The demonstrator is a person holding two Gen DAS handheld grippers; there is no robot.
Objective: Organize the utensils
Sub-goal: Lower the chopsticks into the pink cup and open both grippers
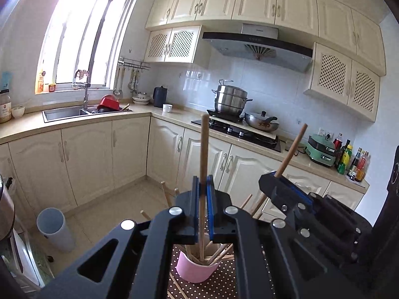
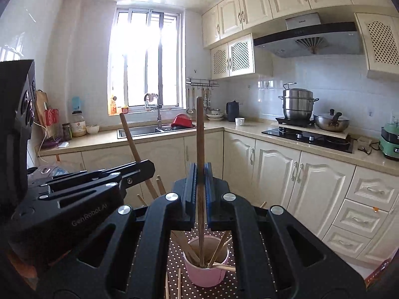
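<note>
The pink cup stands on a brown polka-dot cloth, and everything else is placed from it. Above the cup, the left gripper is clamped on 1 pale wooden chopstick that stands nearly upright, its lower end down among the sticks in the cup, its top rising well above the blue pads. Just to the cup's right in the left wrist view, the right gripper pinches a 2nd, darker chopstick; in the right wrist view this one also runs straight down into the cup. Several loose chopsticks lean inside the cup, too crowded to count. More sticks lie on the cloth beside the cup, cut off by the gripper frames and the picture edge. The cup's base on the near side is partly hidden by the black gripper bodies.
</note>
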